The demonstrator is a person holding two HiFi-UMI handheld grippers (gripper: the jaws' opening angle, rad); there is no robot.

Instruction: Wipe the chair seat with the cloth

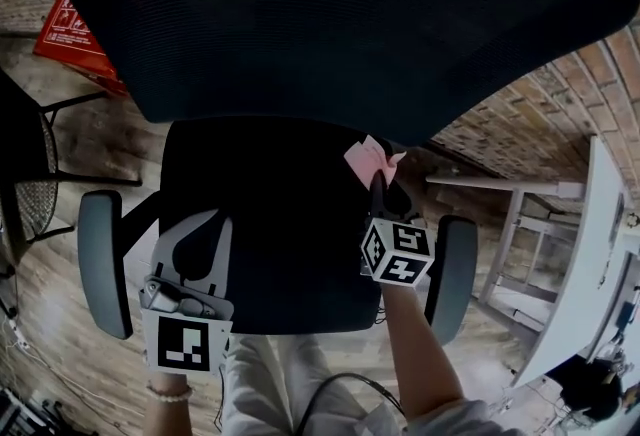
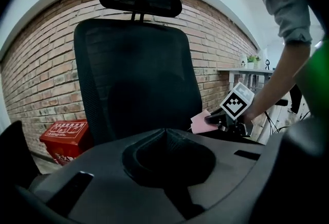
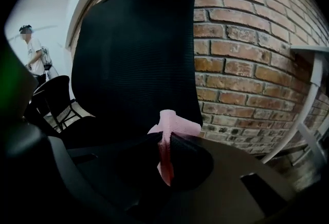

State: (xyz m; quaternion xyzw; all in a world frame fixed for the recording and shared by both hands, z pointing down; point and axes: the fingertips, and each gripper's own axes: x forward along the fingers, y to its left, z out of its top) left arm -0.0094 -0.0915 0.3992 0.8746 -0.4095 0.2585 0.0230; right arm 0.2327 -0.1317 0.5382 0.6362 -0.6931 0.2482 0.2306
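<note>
**Head view:** at centre right, our right gripper (image 1: 377,182) clenches the pink cloth (image 1: 368,158) at the chair seat's (image 1: 270,224) rear edge, under the backrest (image 1: 330,14). Open seat lies lower left.
**Left gripper view:** the left gripper (image 2: 164,135) is closed, empty.
**Right gripper view:** only a narrow fold is pinched, so we judge that dragging may tug it free.

The head view looks steeply down from above the office chair's backrest (image 1: 330,14) onto its seat (image 1: 270,224), close in. The left gripper view sits low over the seat's front, facing the backrest and the brick wall (image 2: 41,79) behind, with the right gripper (image 2: 208,119) at its right. The right gripper view looks from nearer still, low across the seat toward backrest and wall. All three share the backrest and the pink cloth (image 1: 368,159).
</note>
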